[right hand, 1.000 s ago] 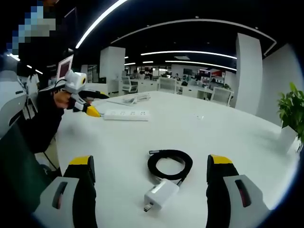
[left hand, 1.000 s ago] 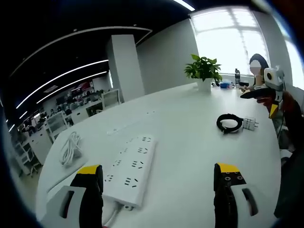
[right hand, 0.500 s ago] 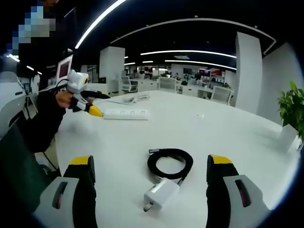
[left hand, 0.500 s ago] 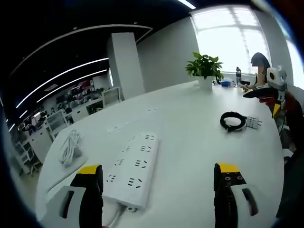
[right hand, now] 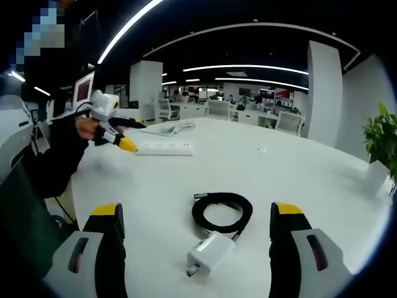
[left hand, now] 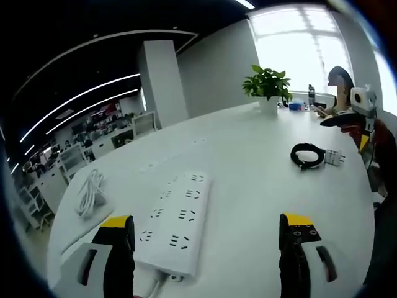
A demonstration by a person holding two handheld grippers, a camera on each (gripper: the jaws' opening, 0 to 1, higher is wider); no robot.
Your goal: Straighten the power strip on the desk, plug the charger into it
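One pwr strip (left hand: 175, 218) end behind left tongs (left hand: 207, 234)

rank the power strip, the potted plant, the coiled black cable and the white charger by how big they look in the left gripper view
1. power strip, largest, though nearest the camera
2. potted plant
3. coiled black cable
4. white charger, smallest

The last three sit farther off, so true sizes stay unsure.

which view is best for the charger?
Right gripper view: the white charger lies close on the table, between the open jaws, prongs visible, its coiled black cable just beyond it. In the left gripper view the charger is small and far off, beside its cable coil.
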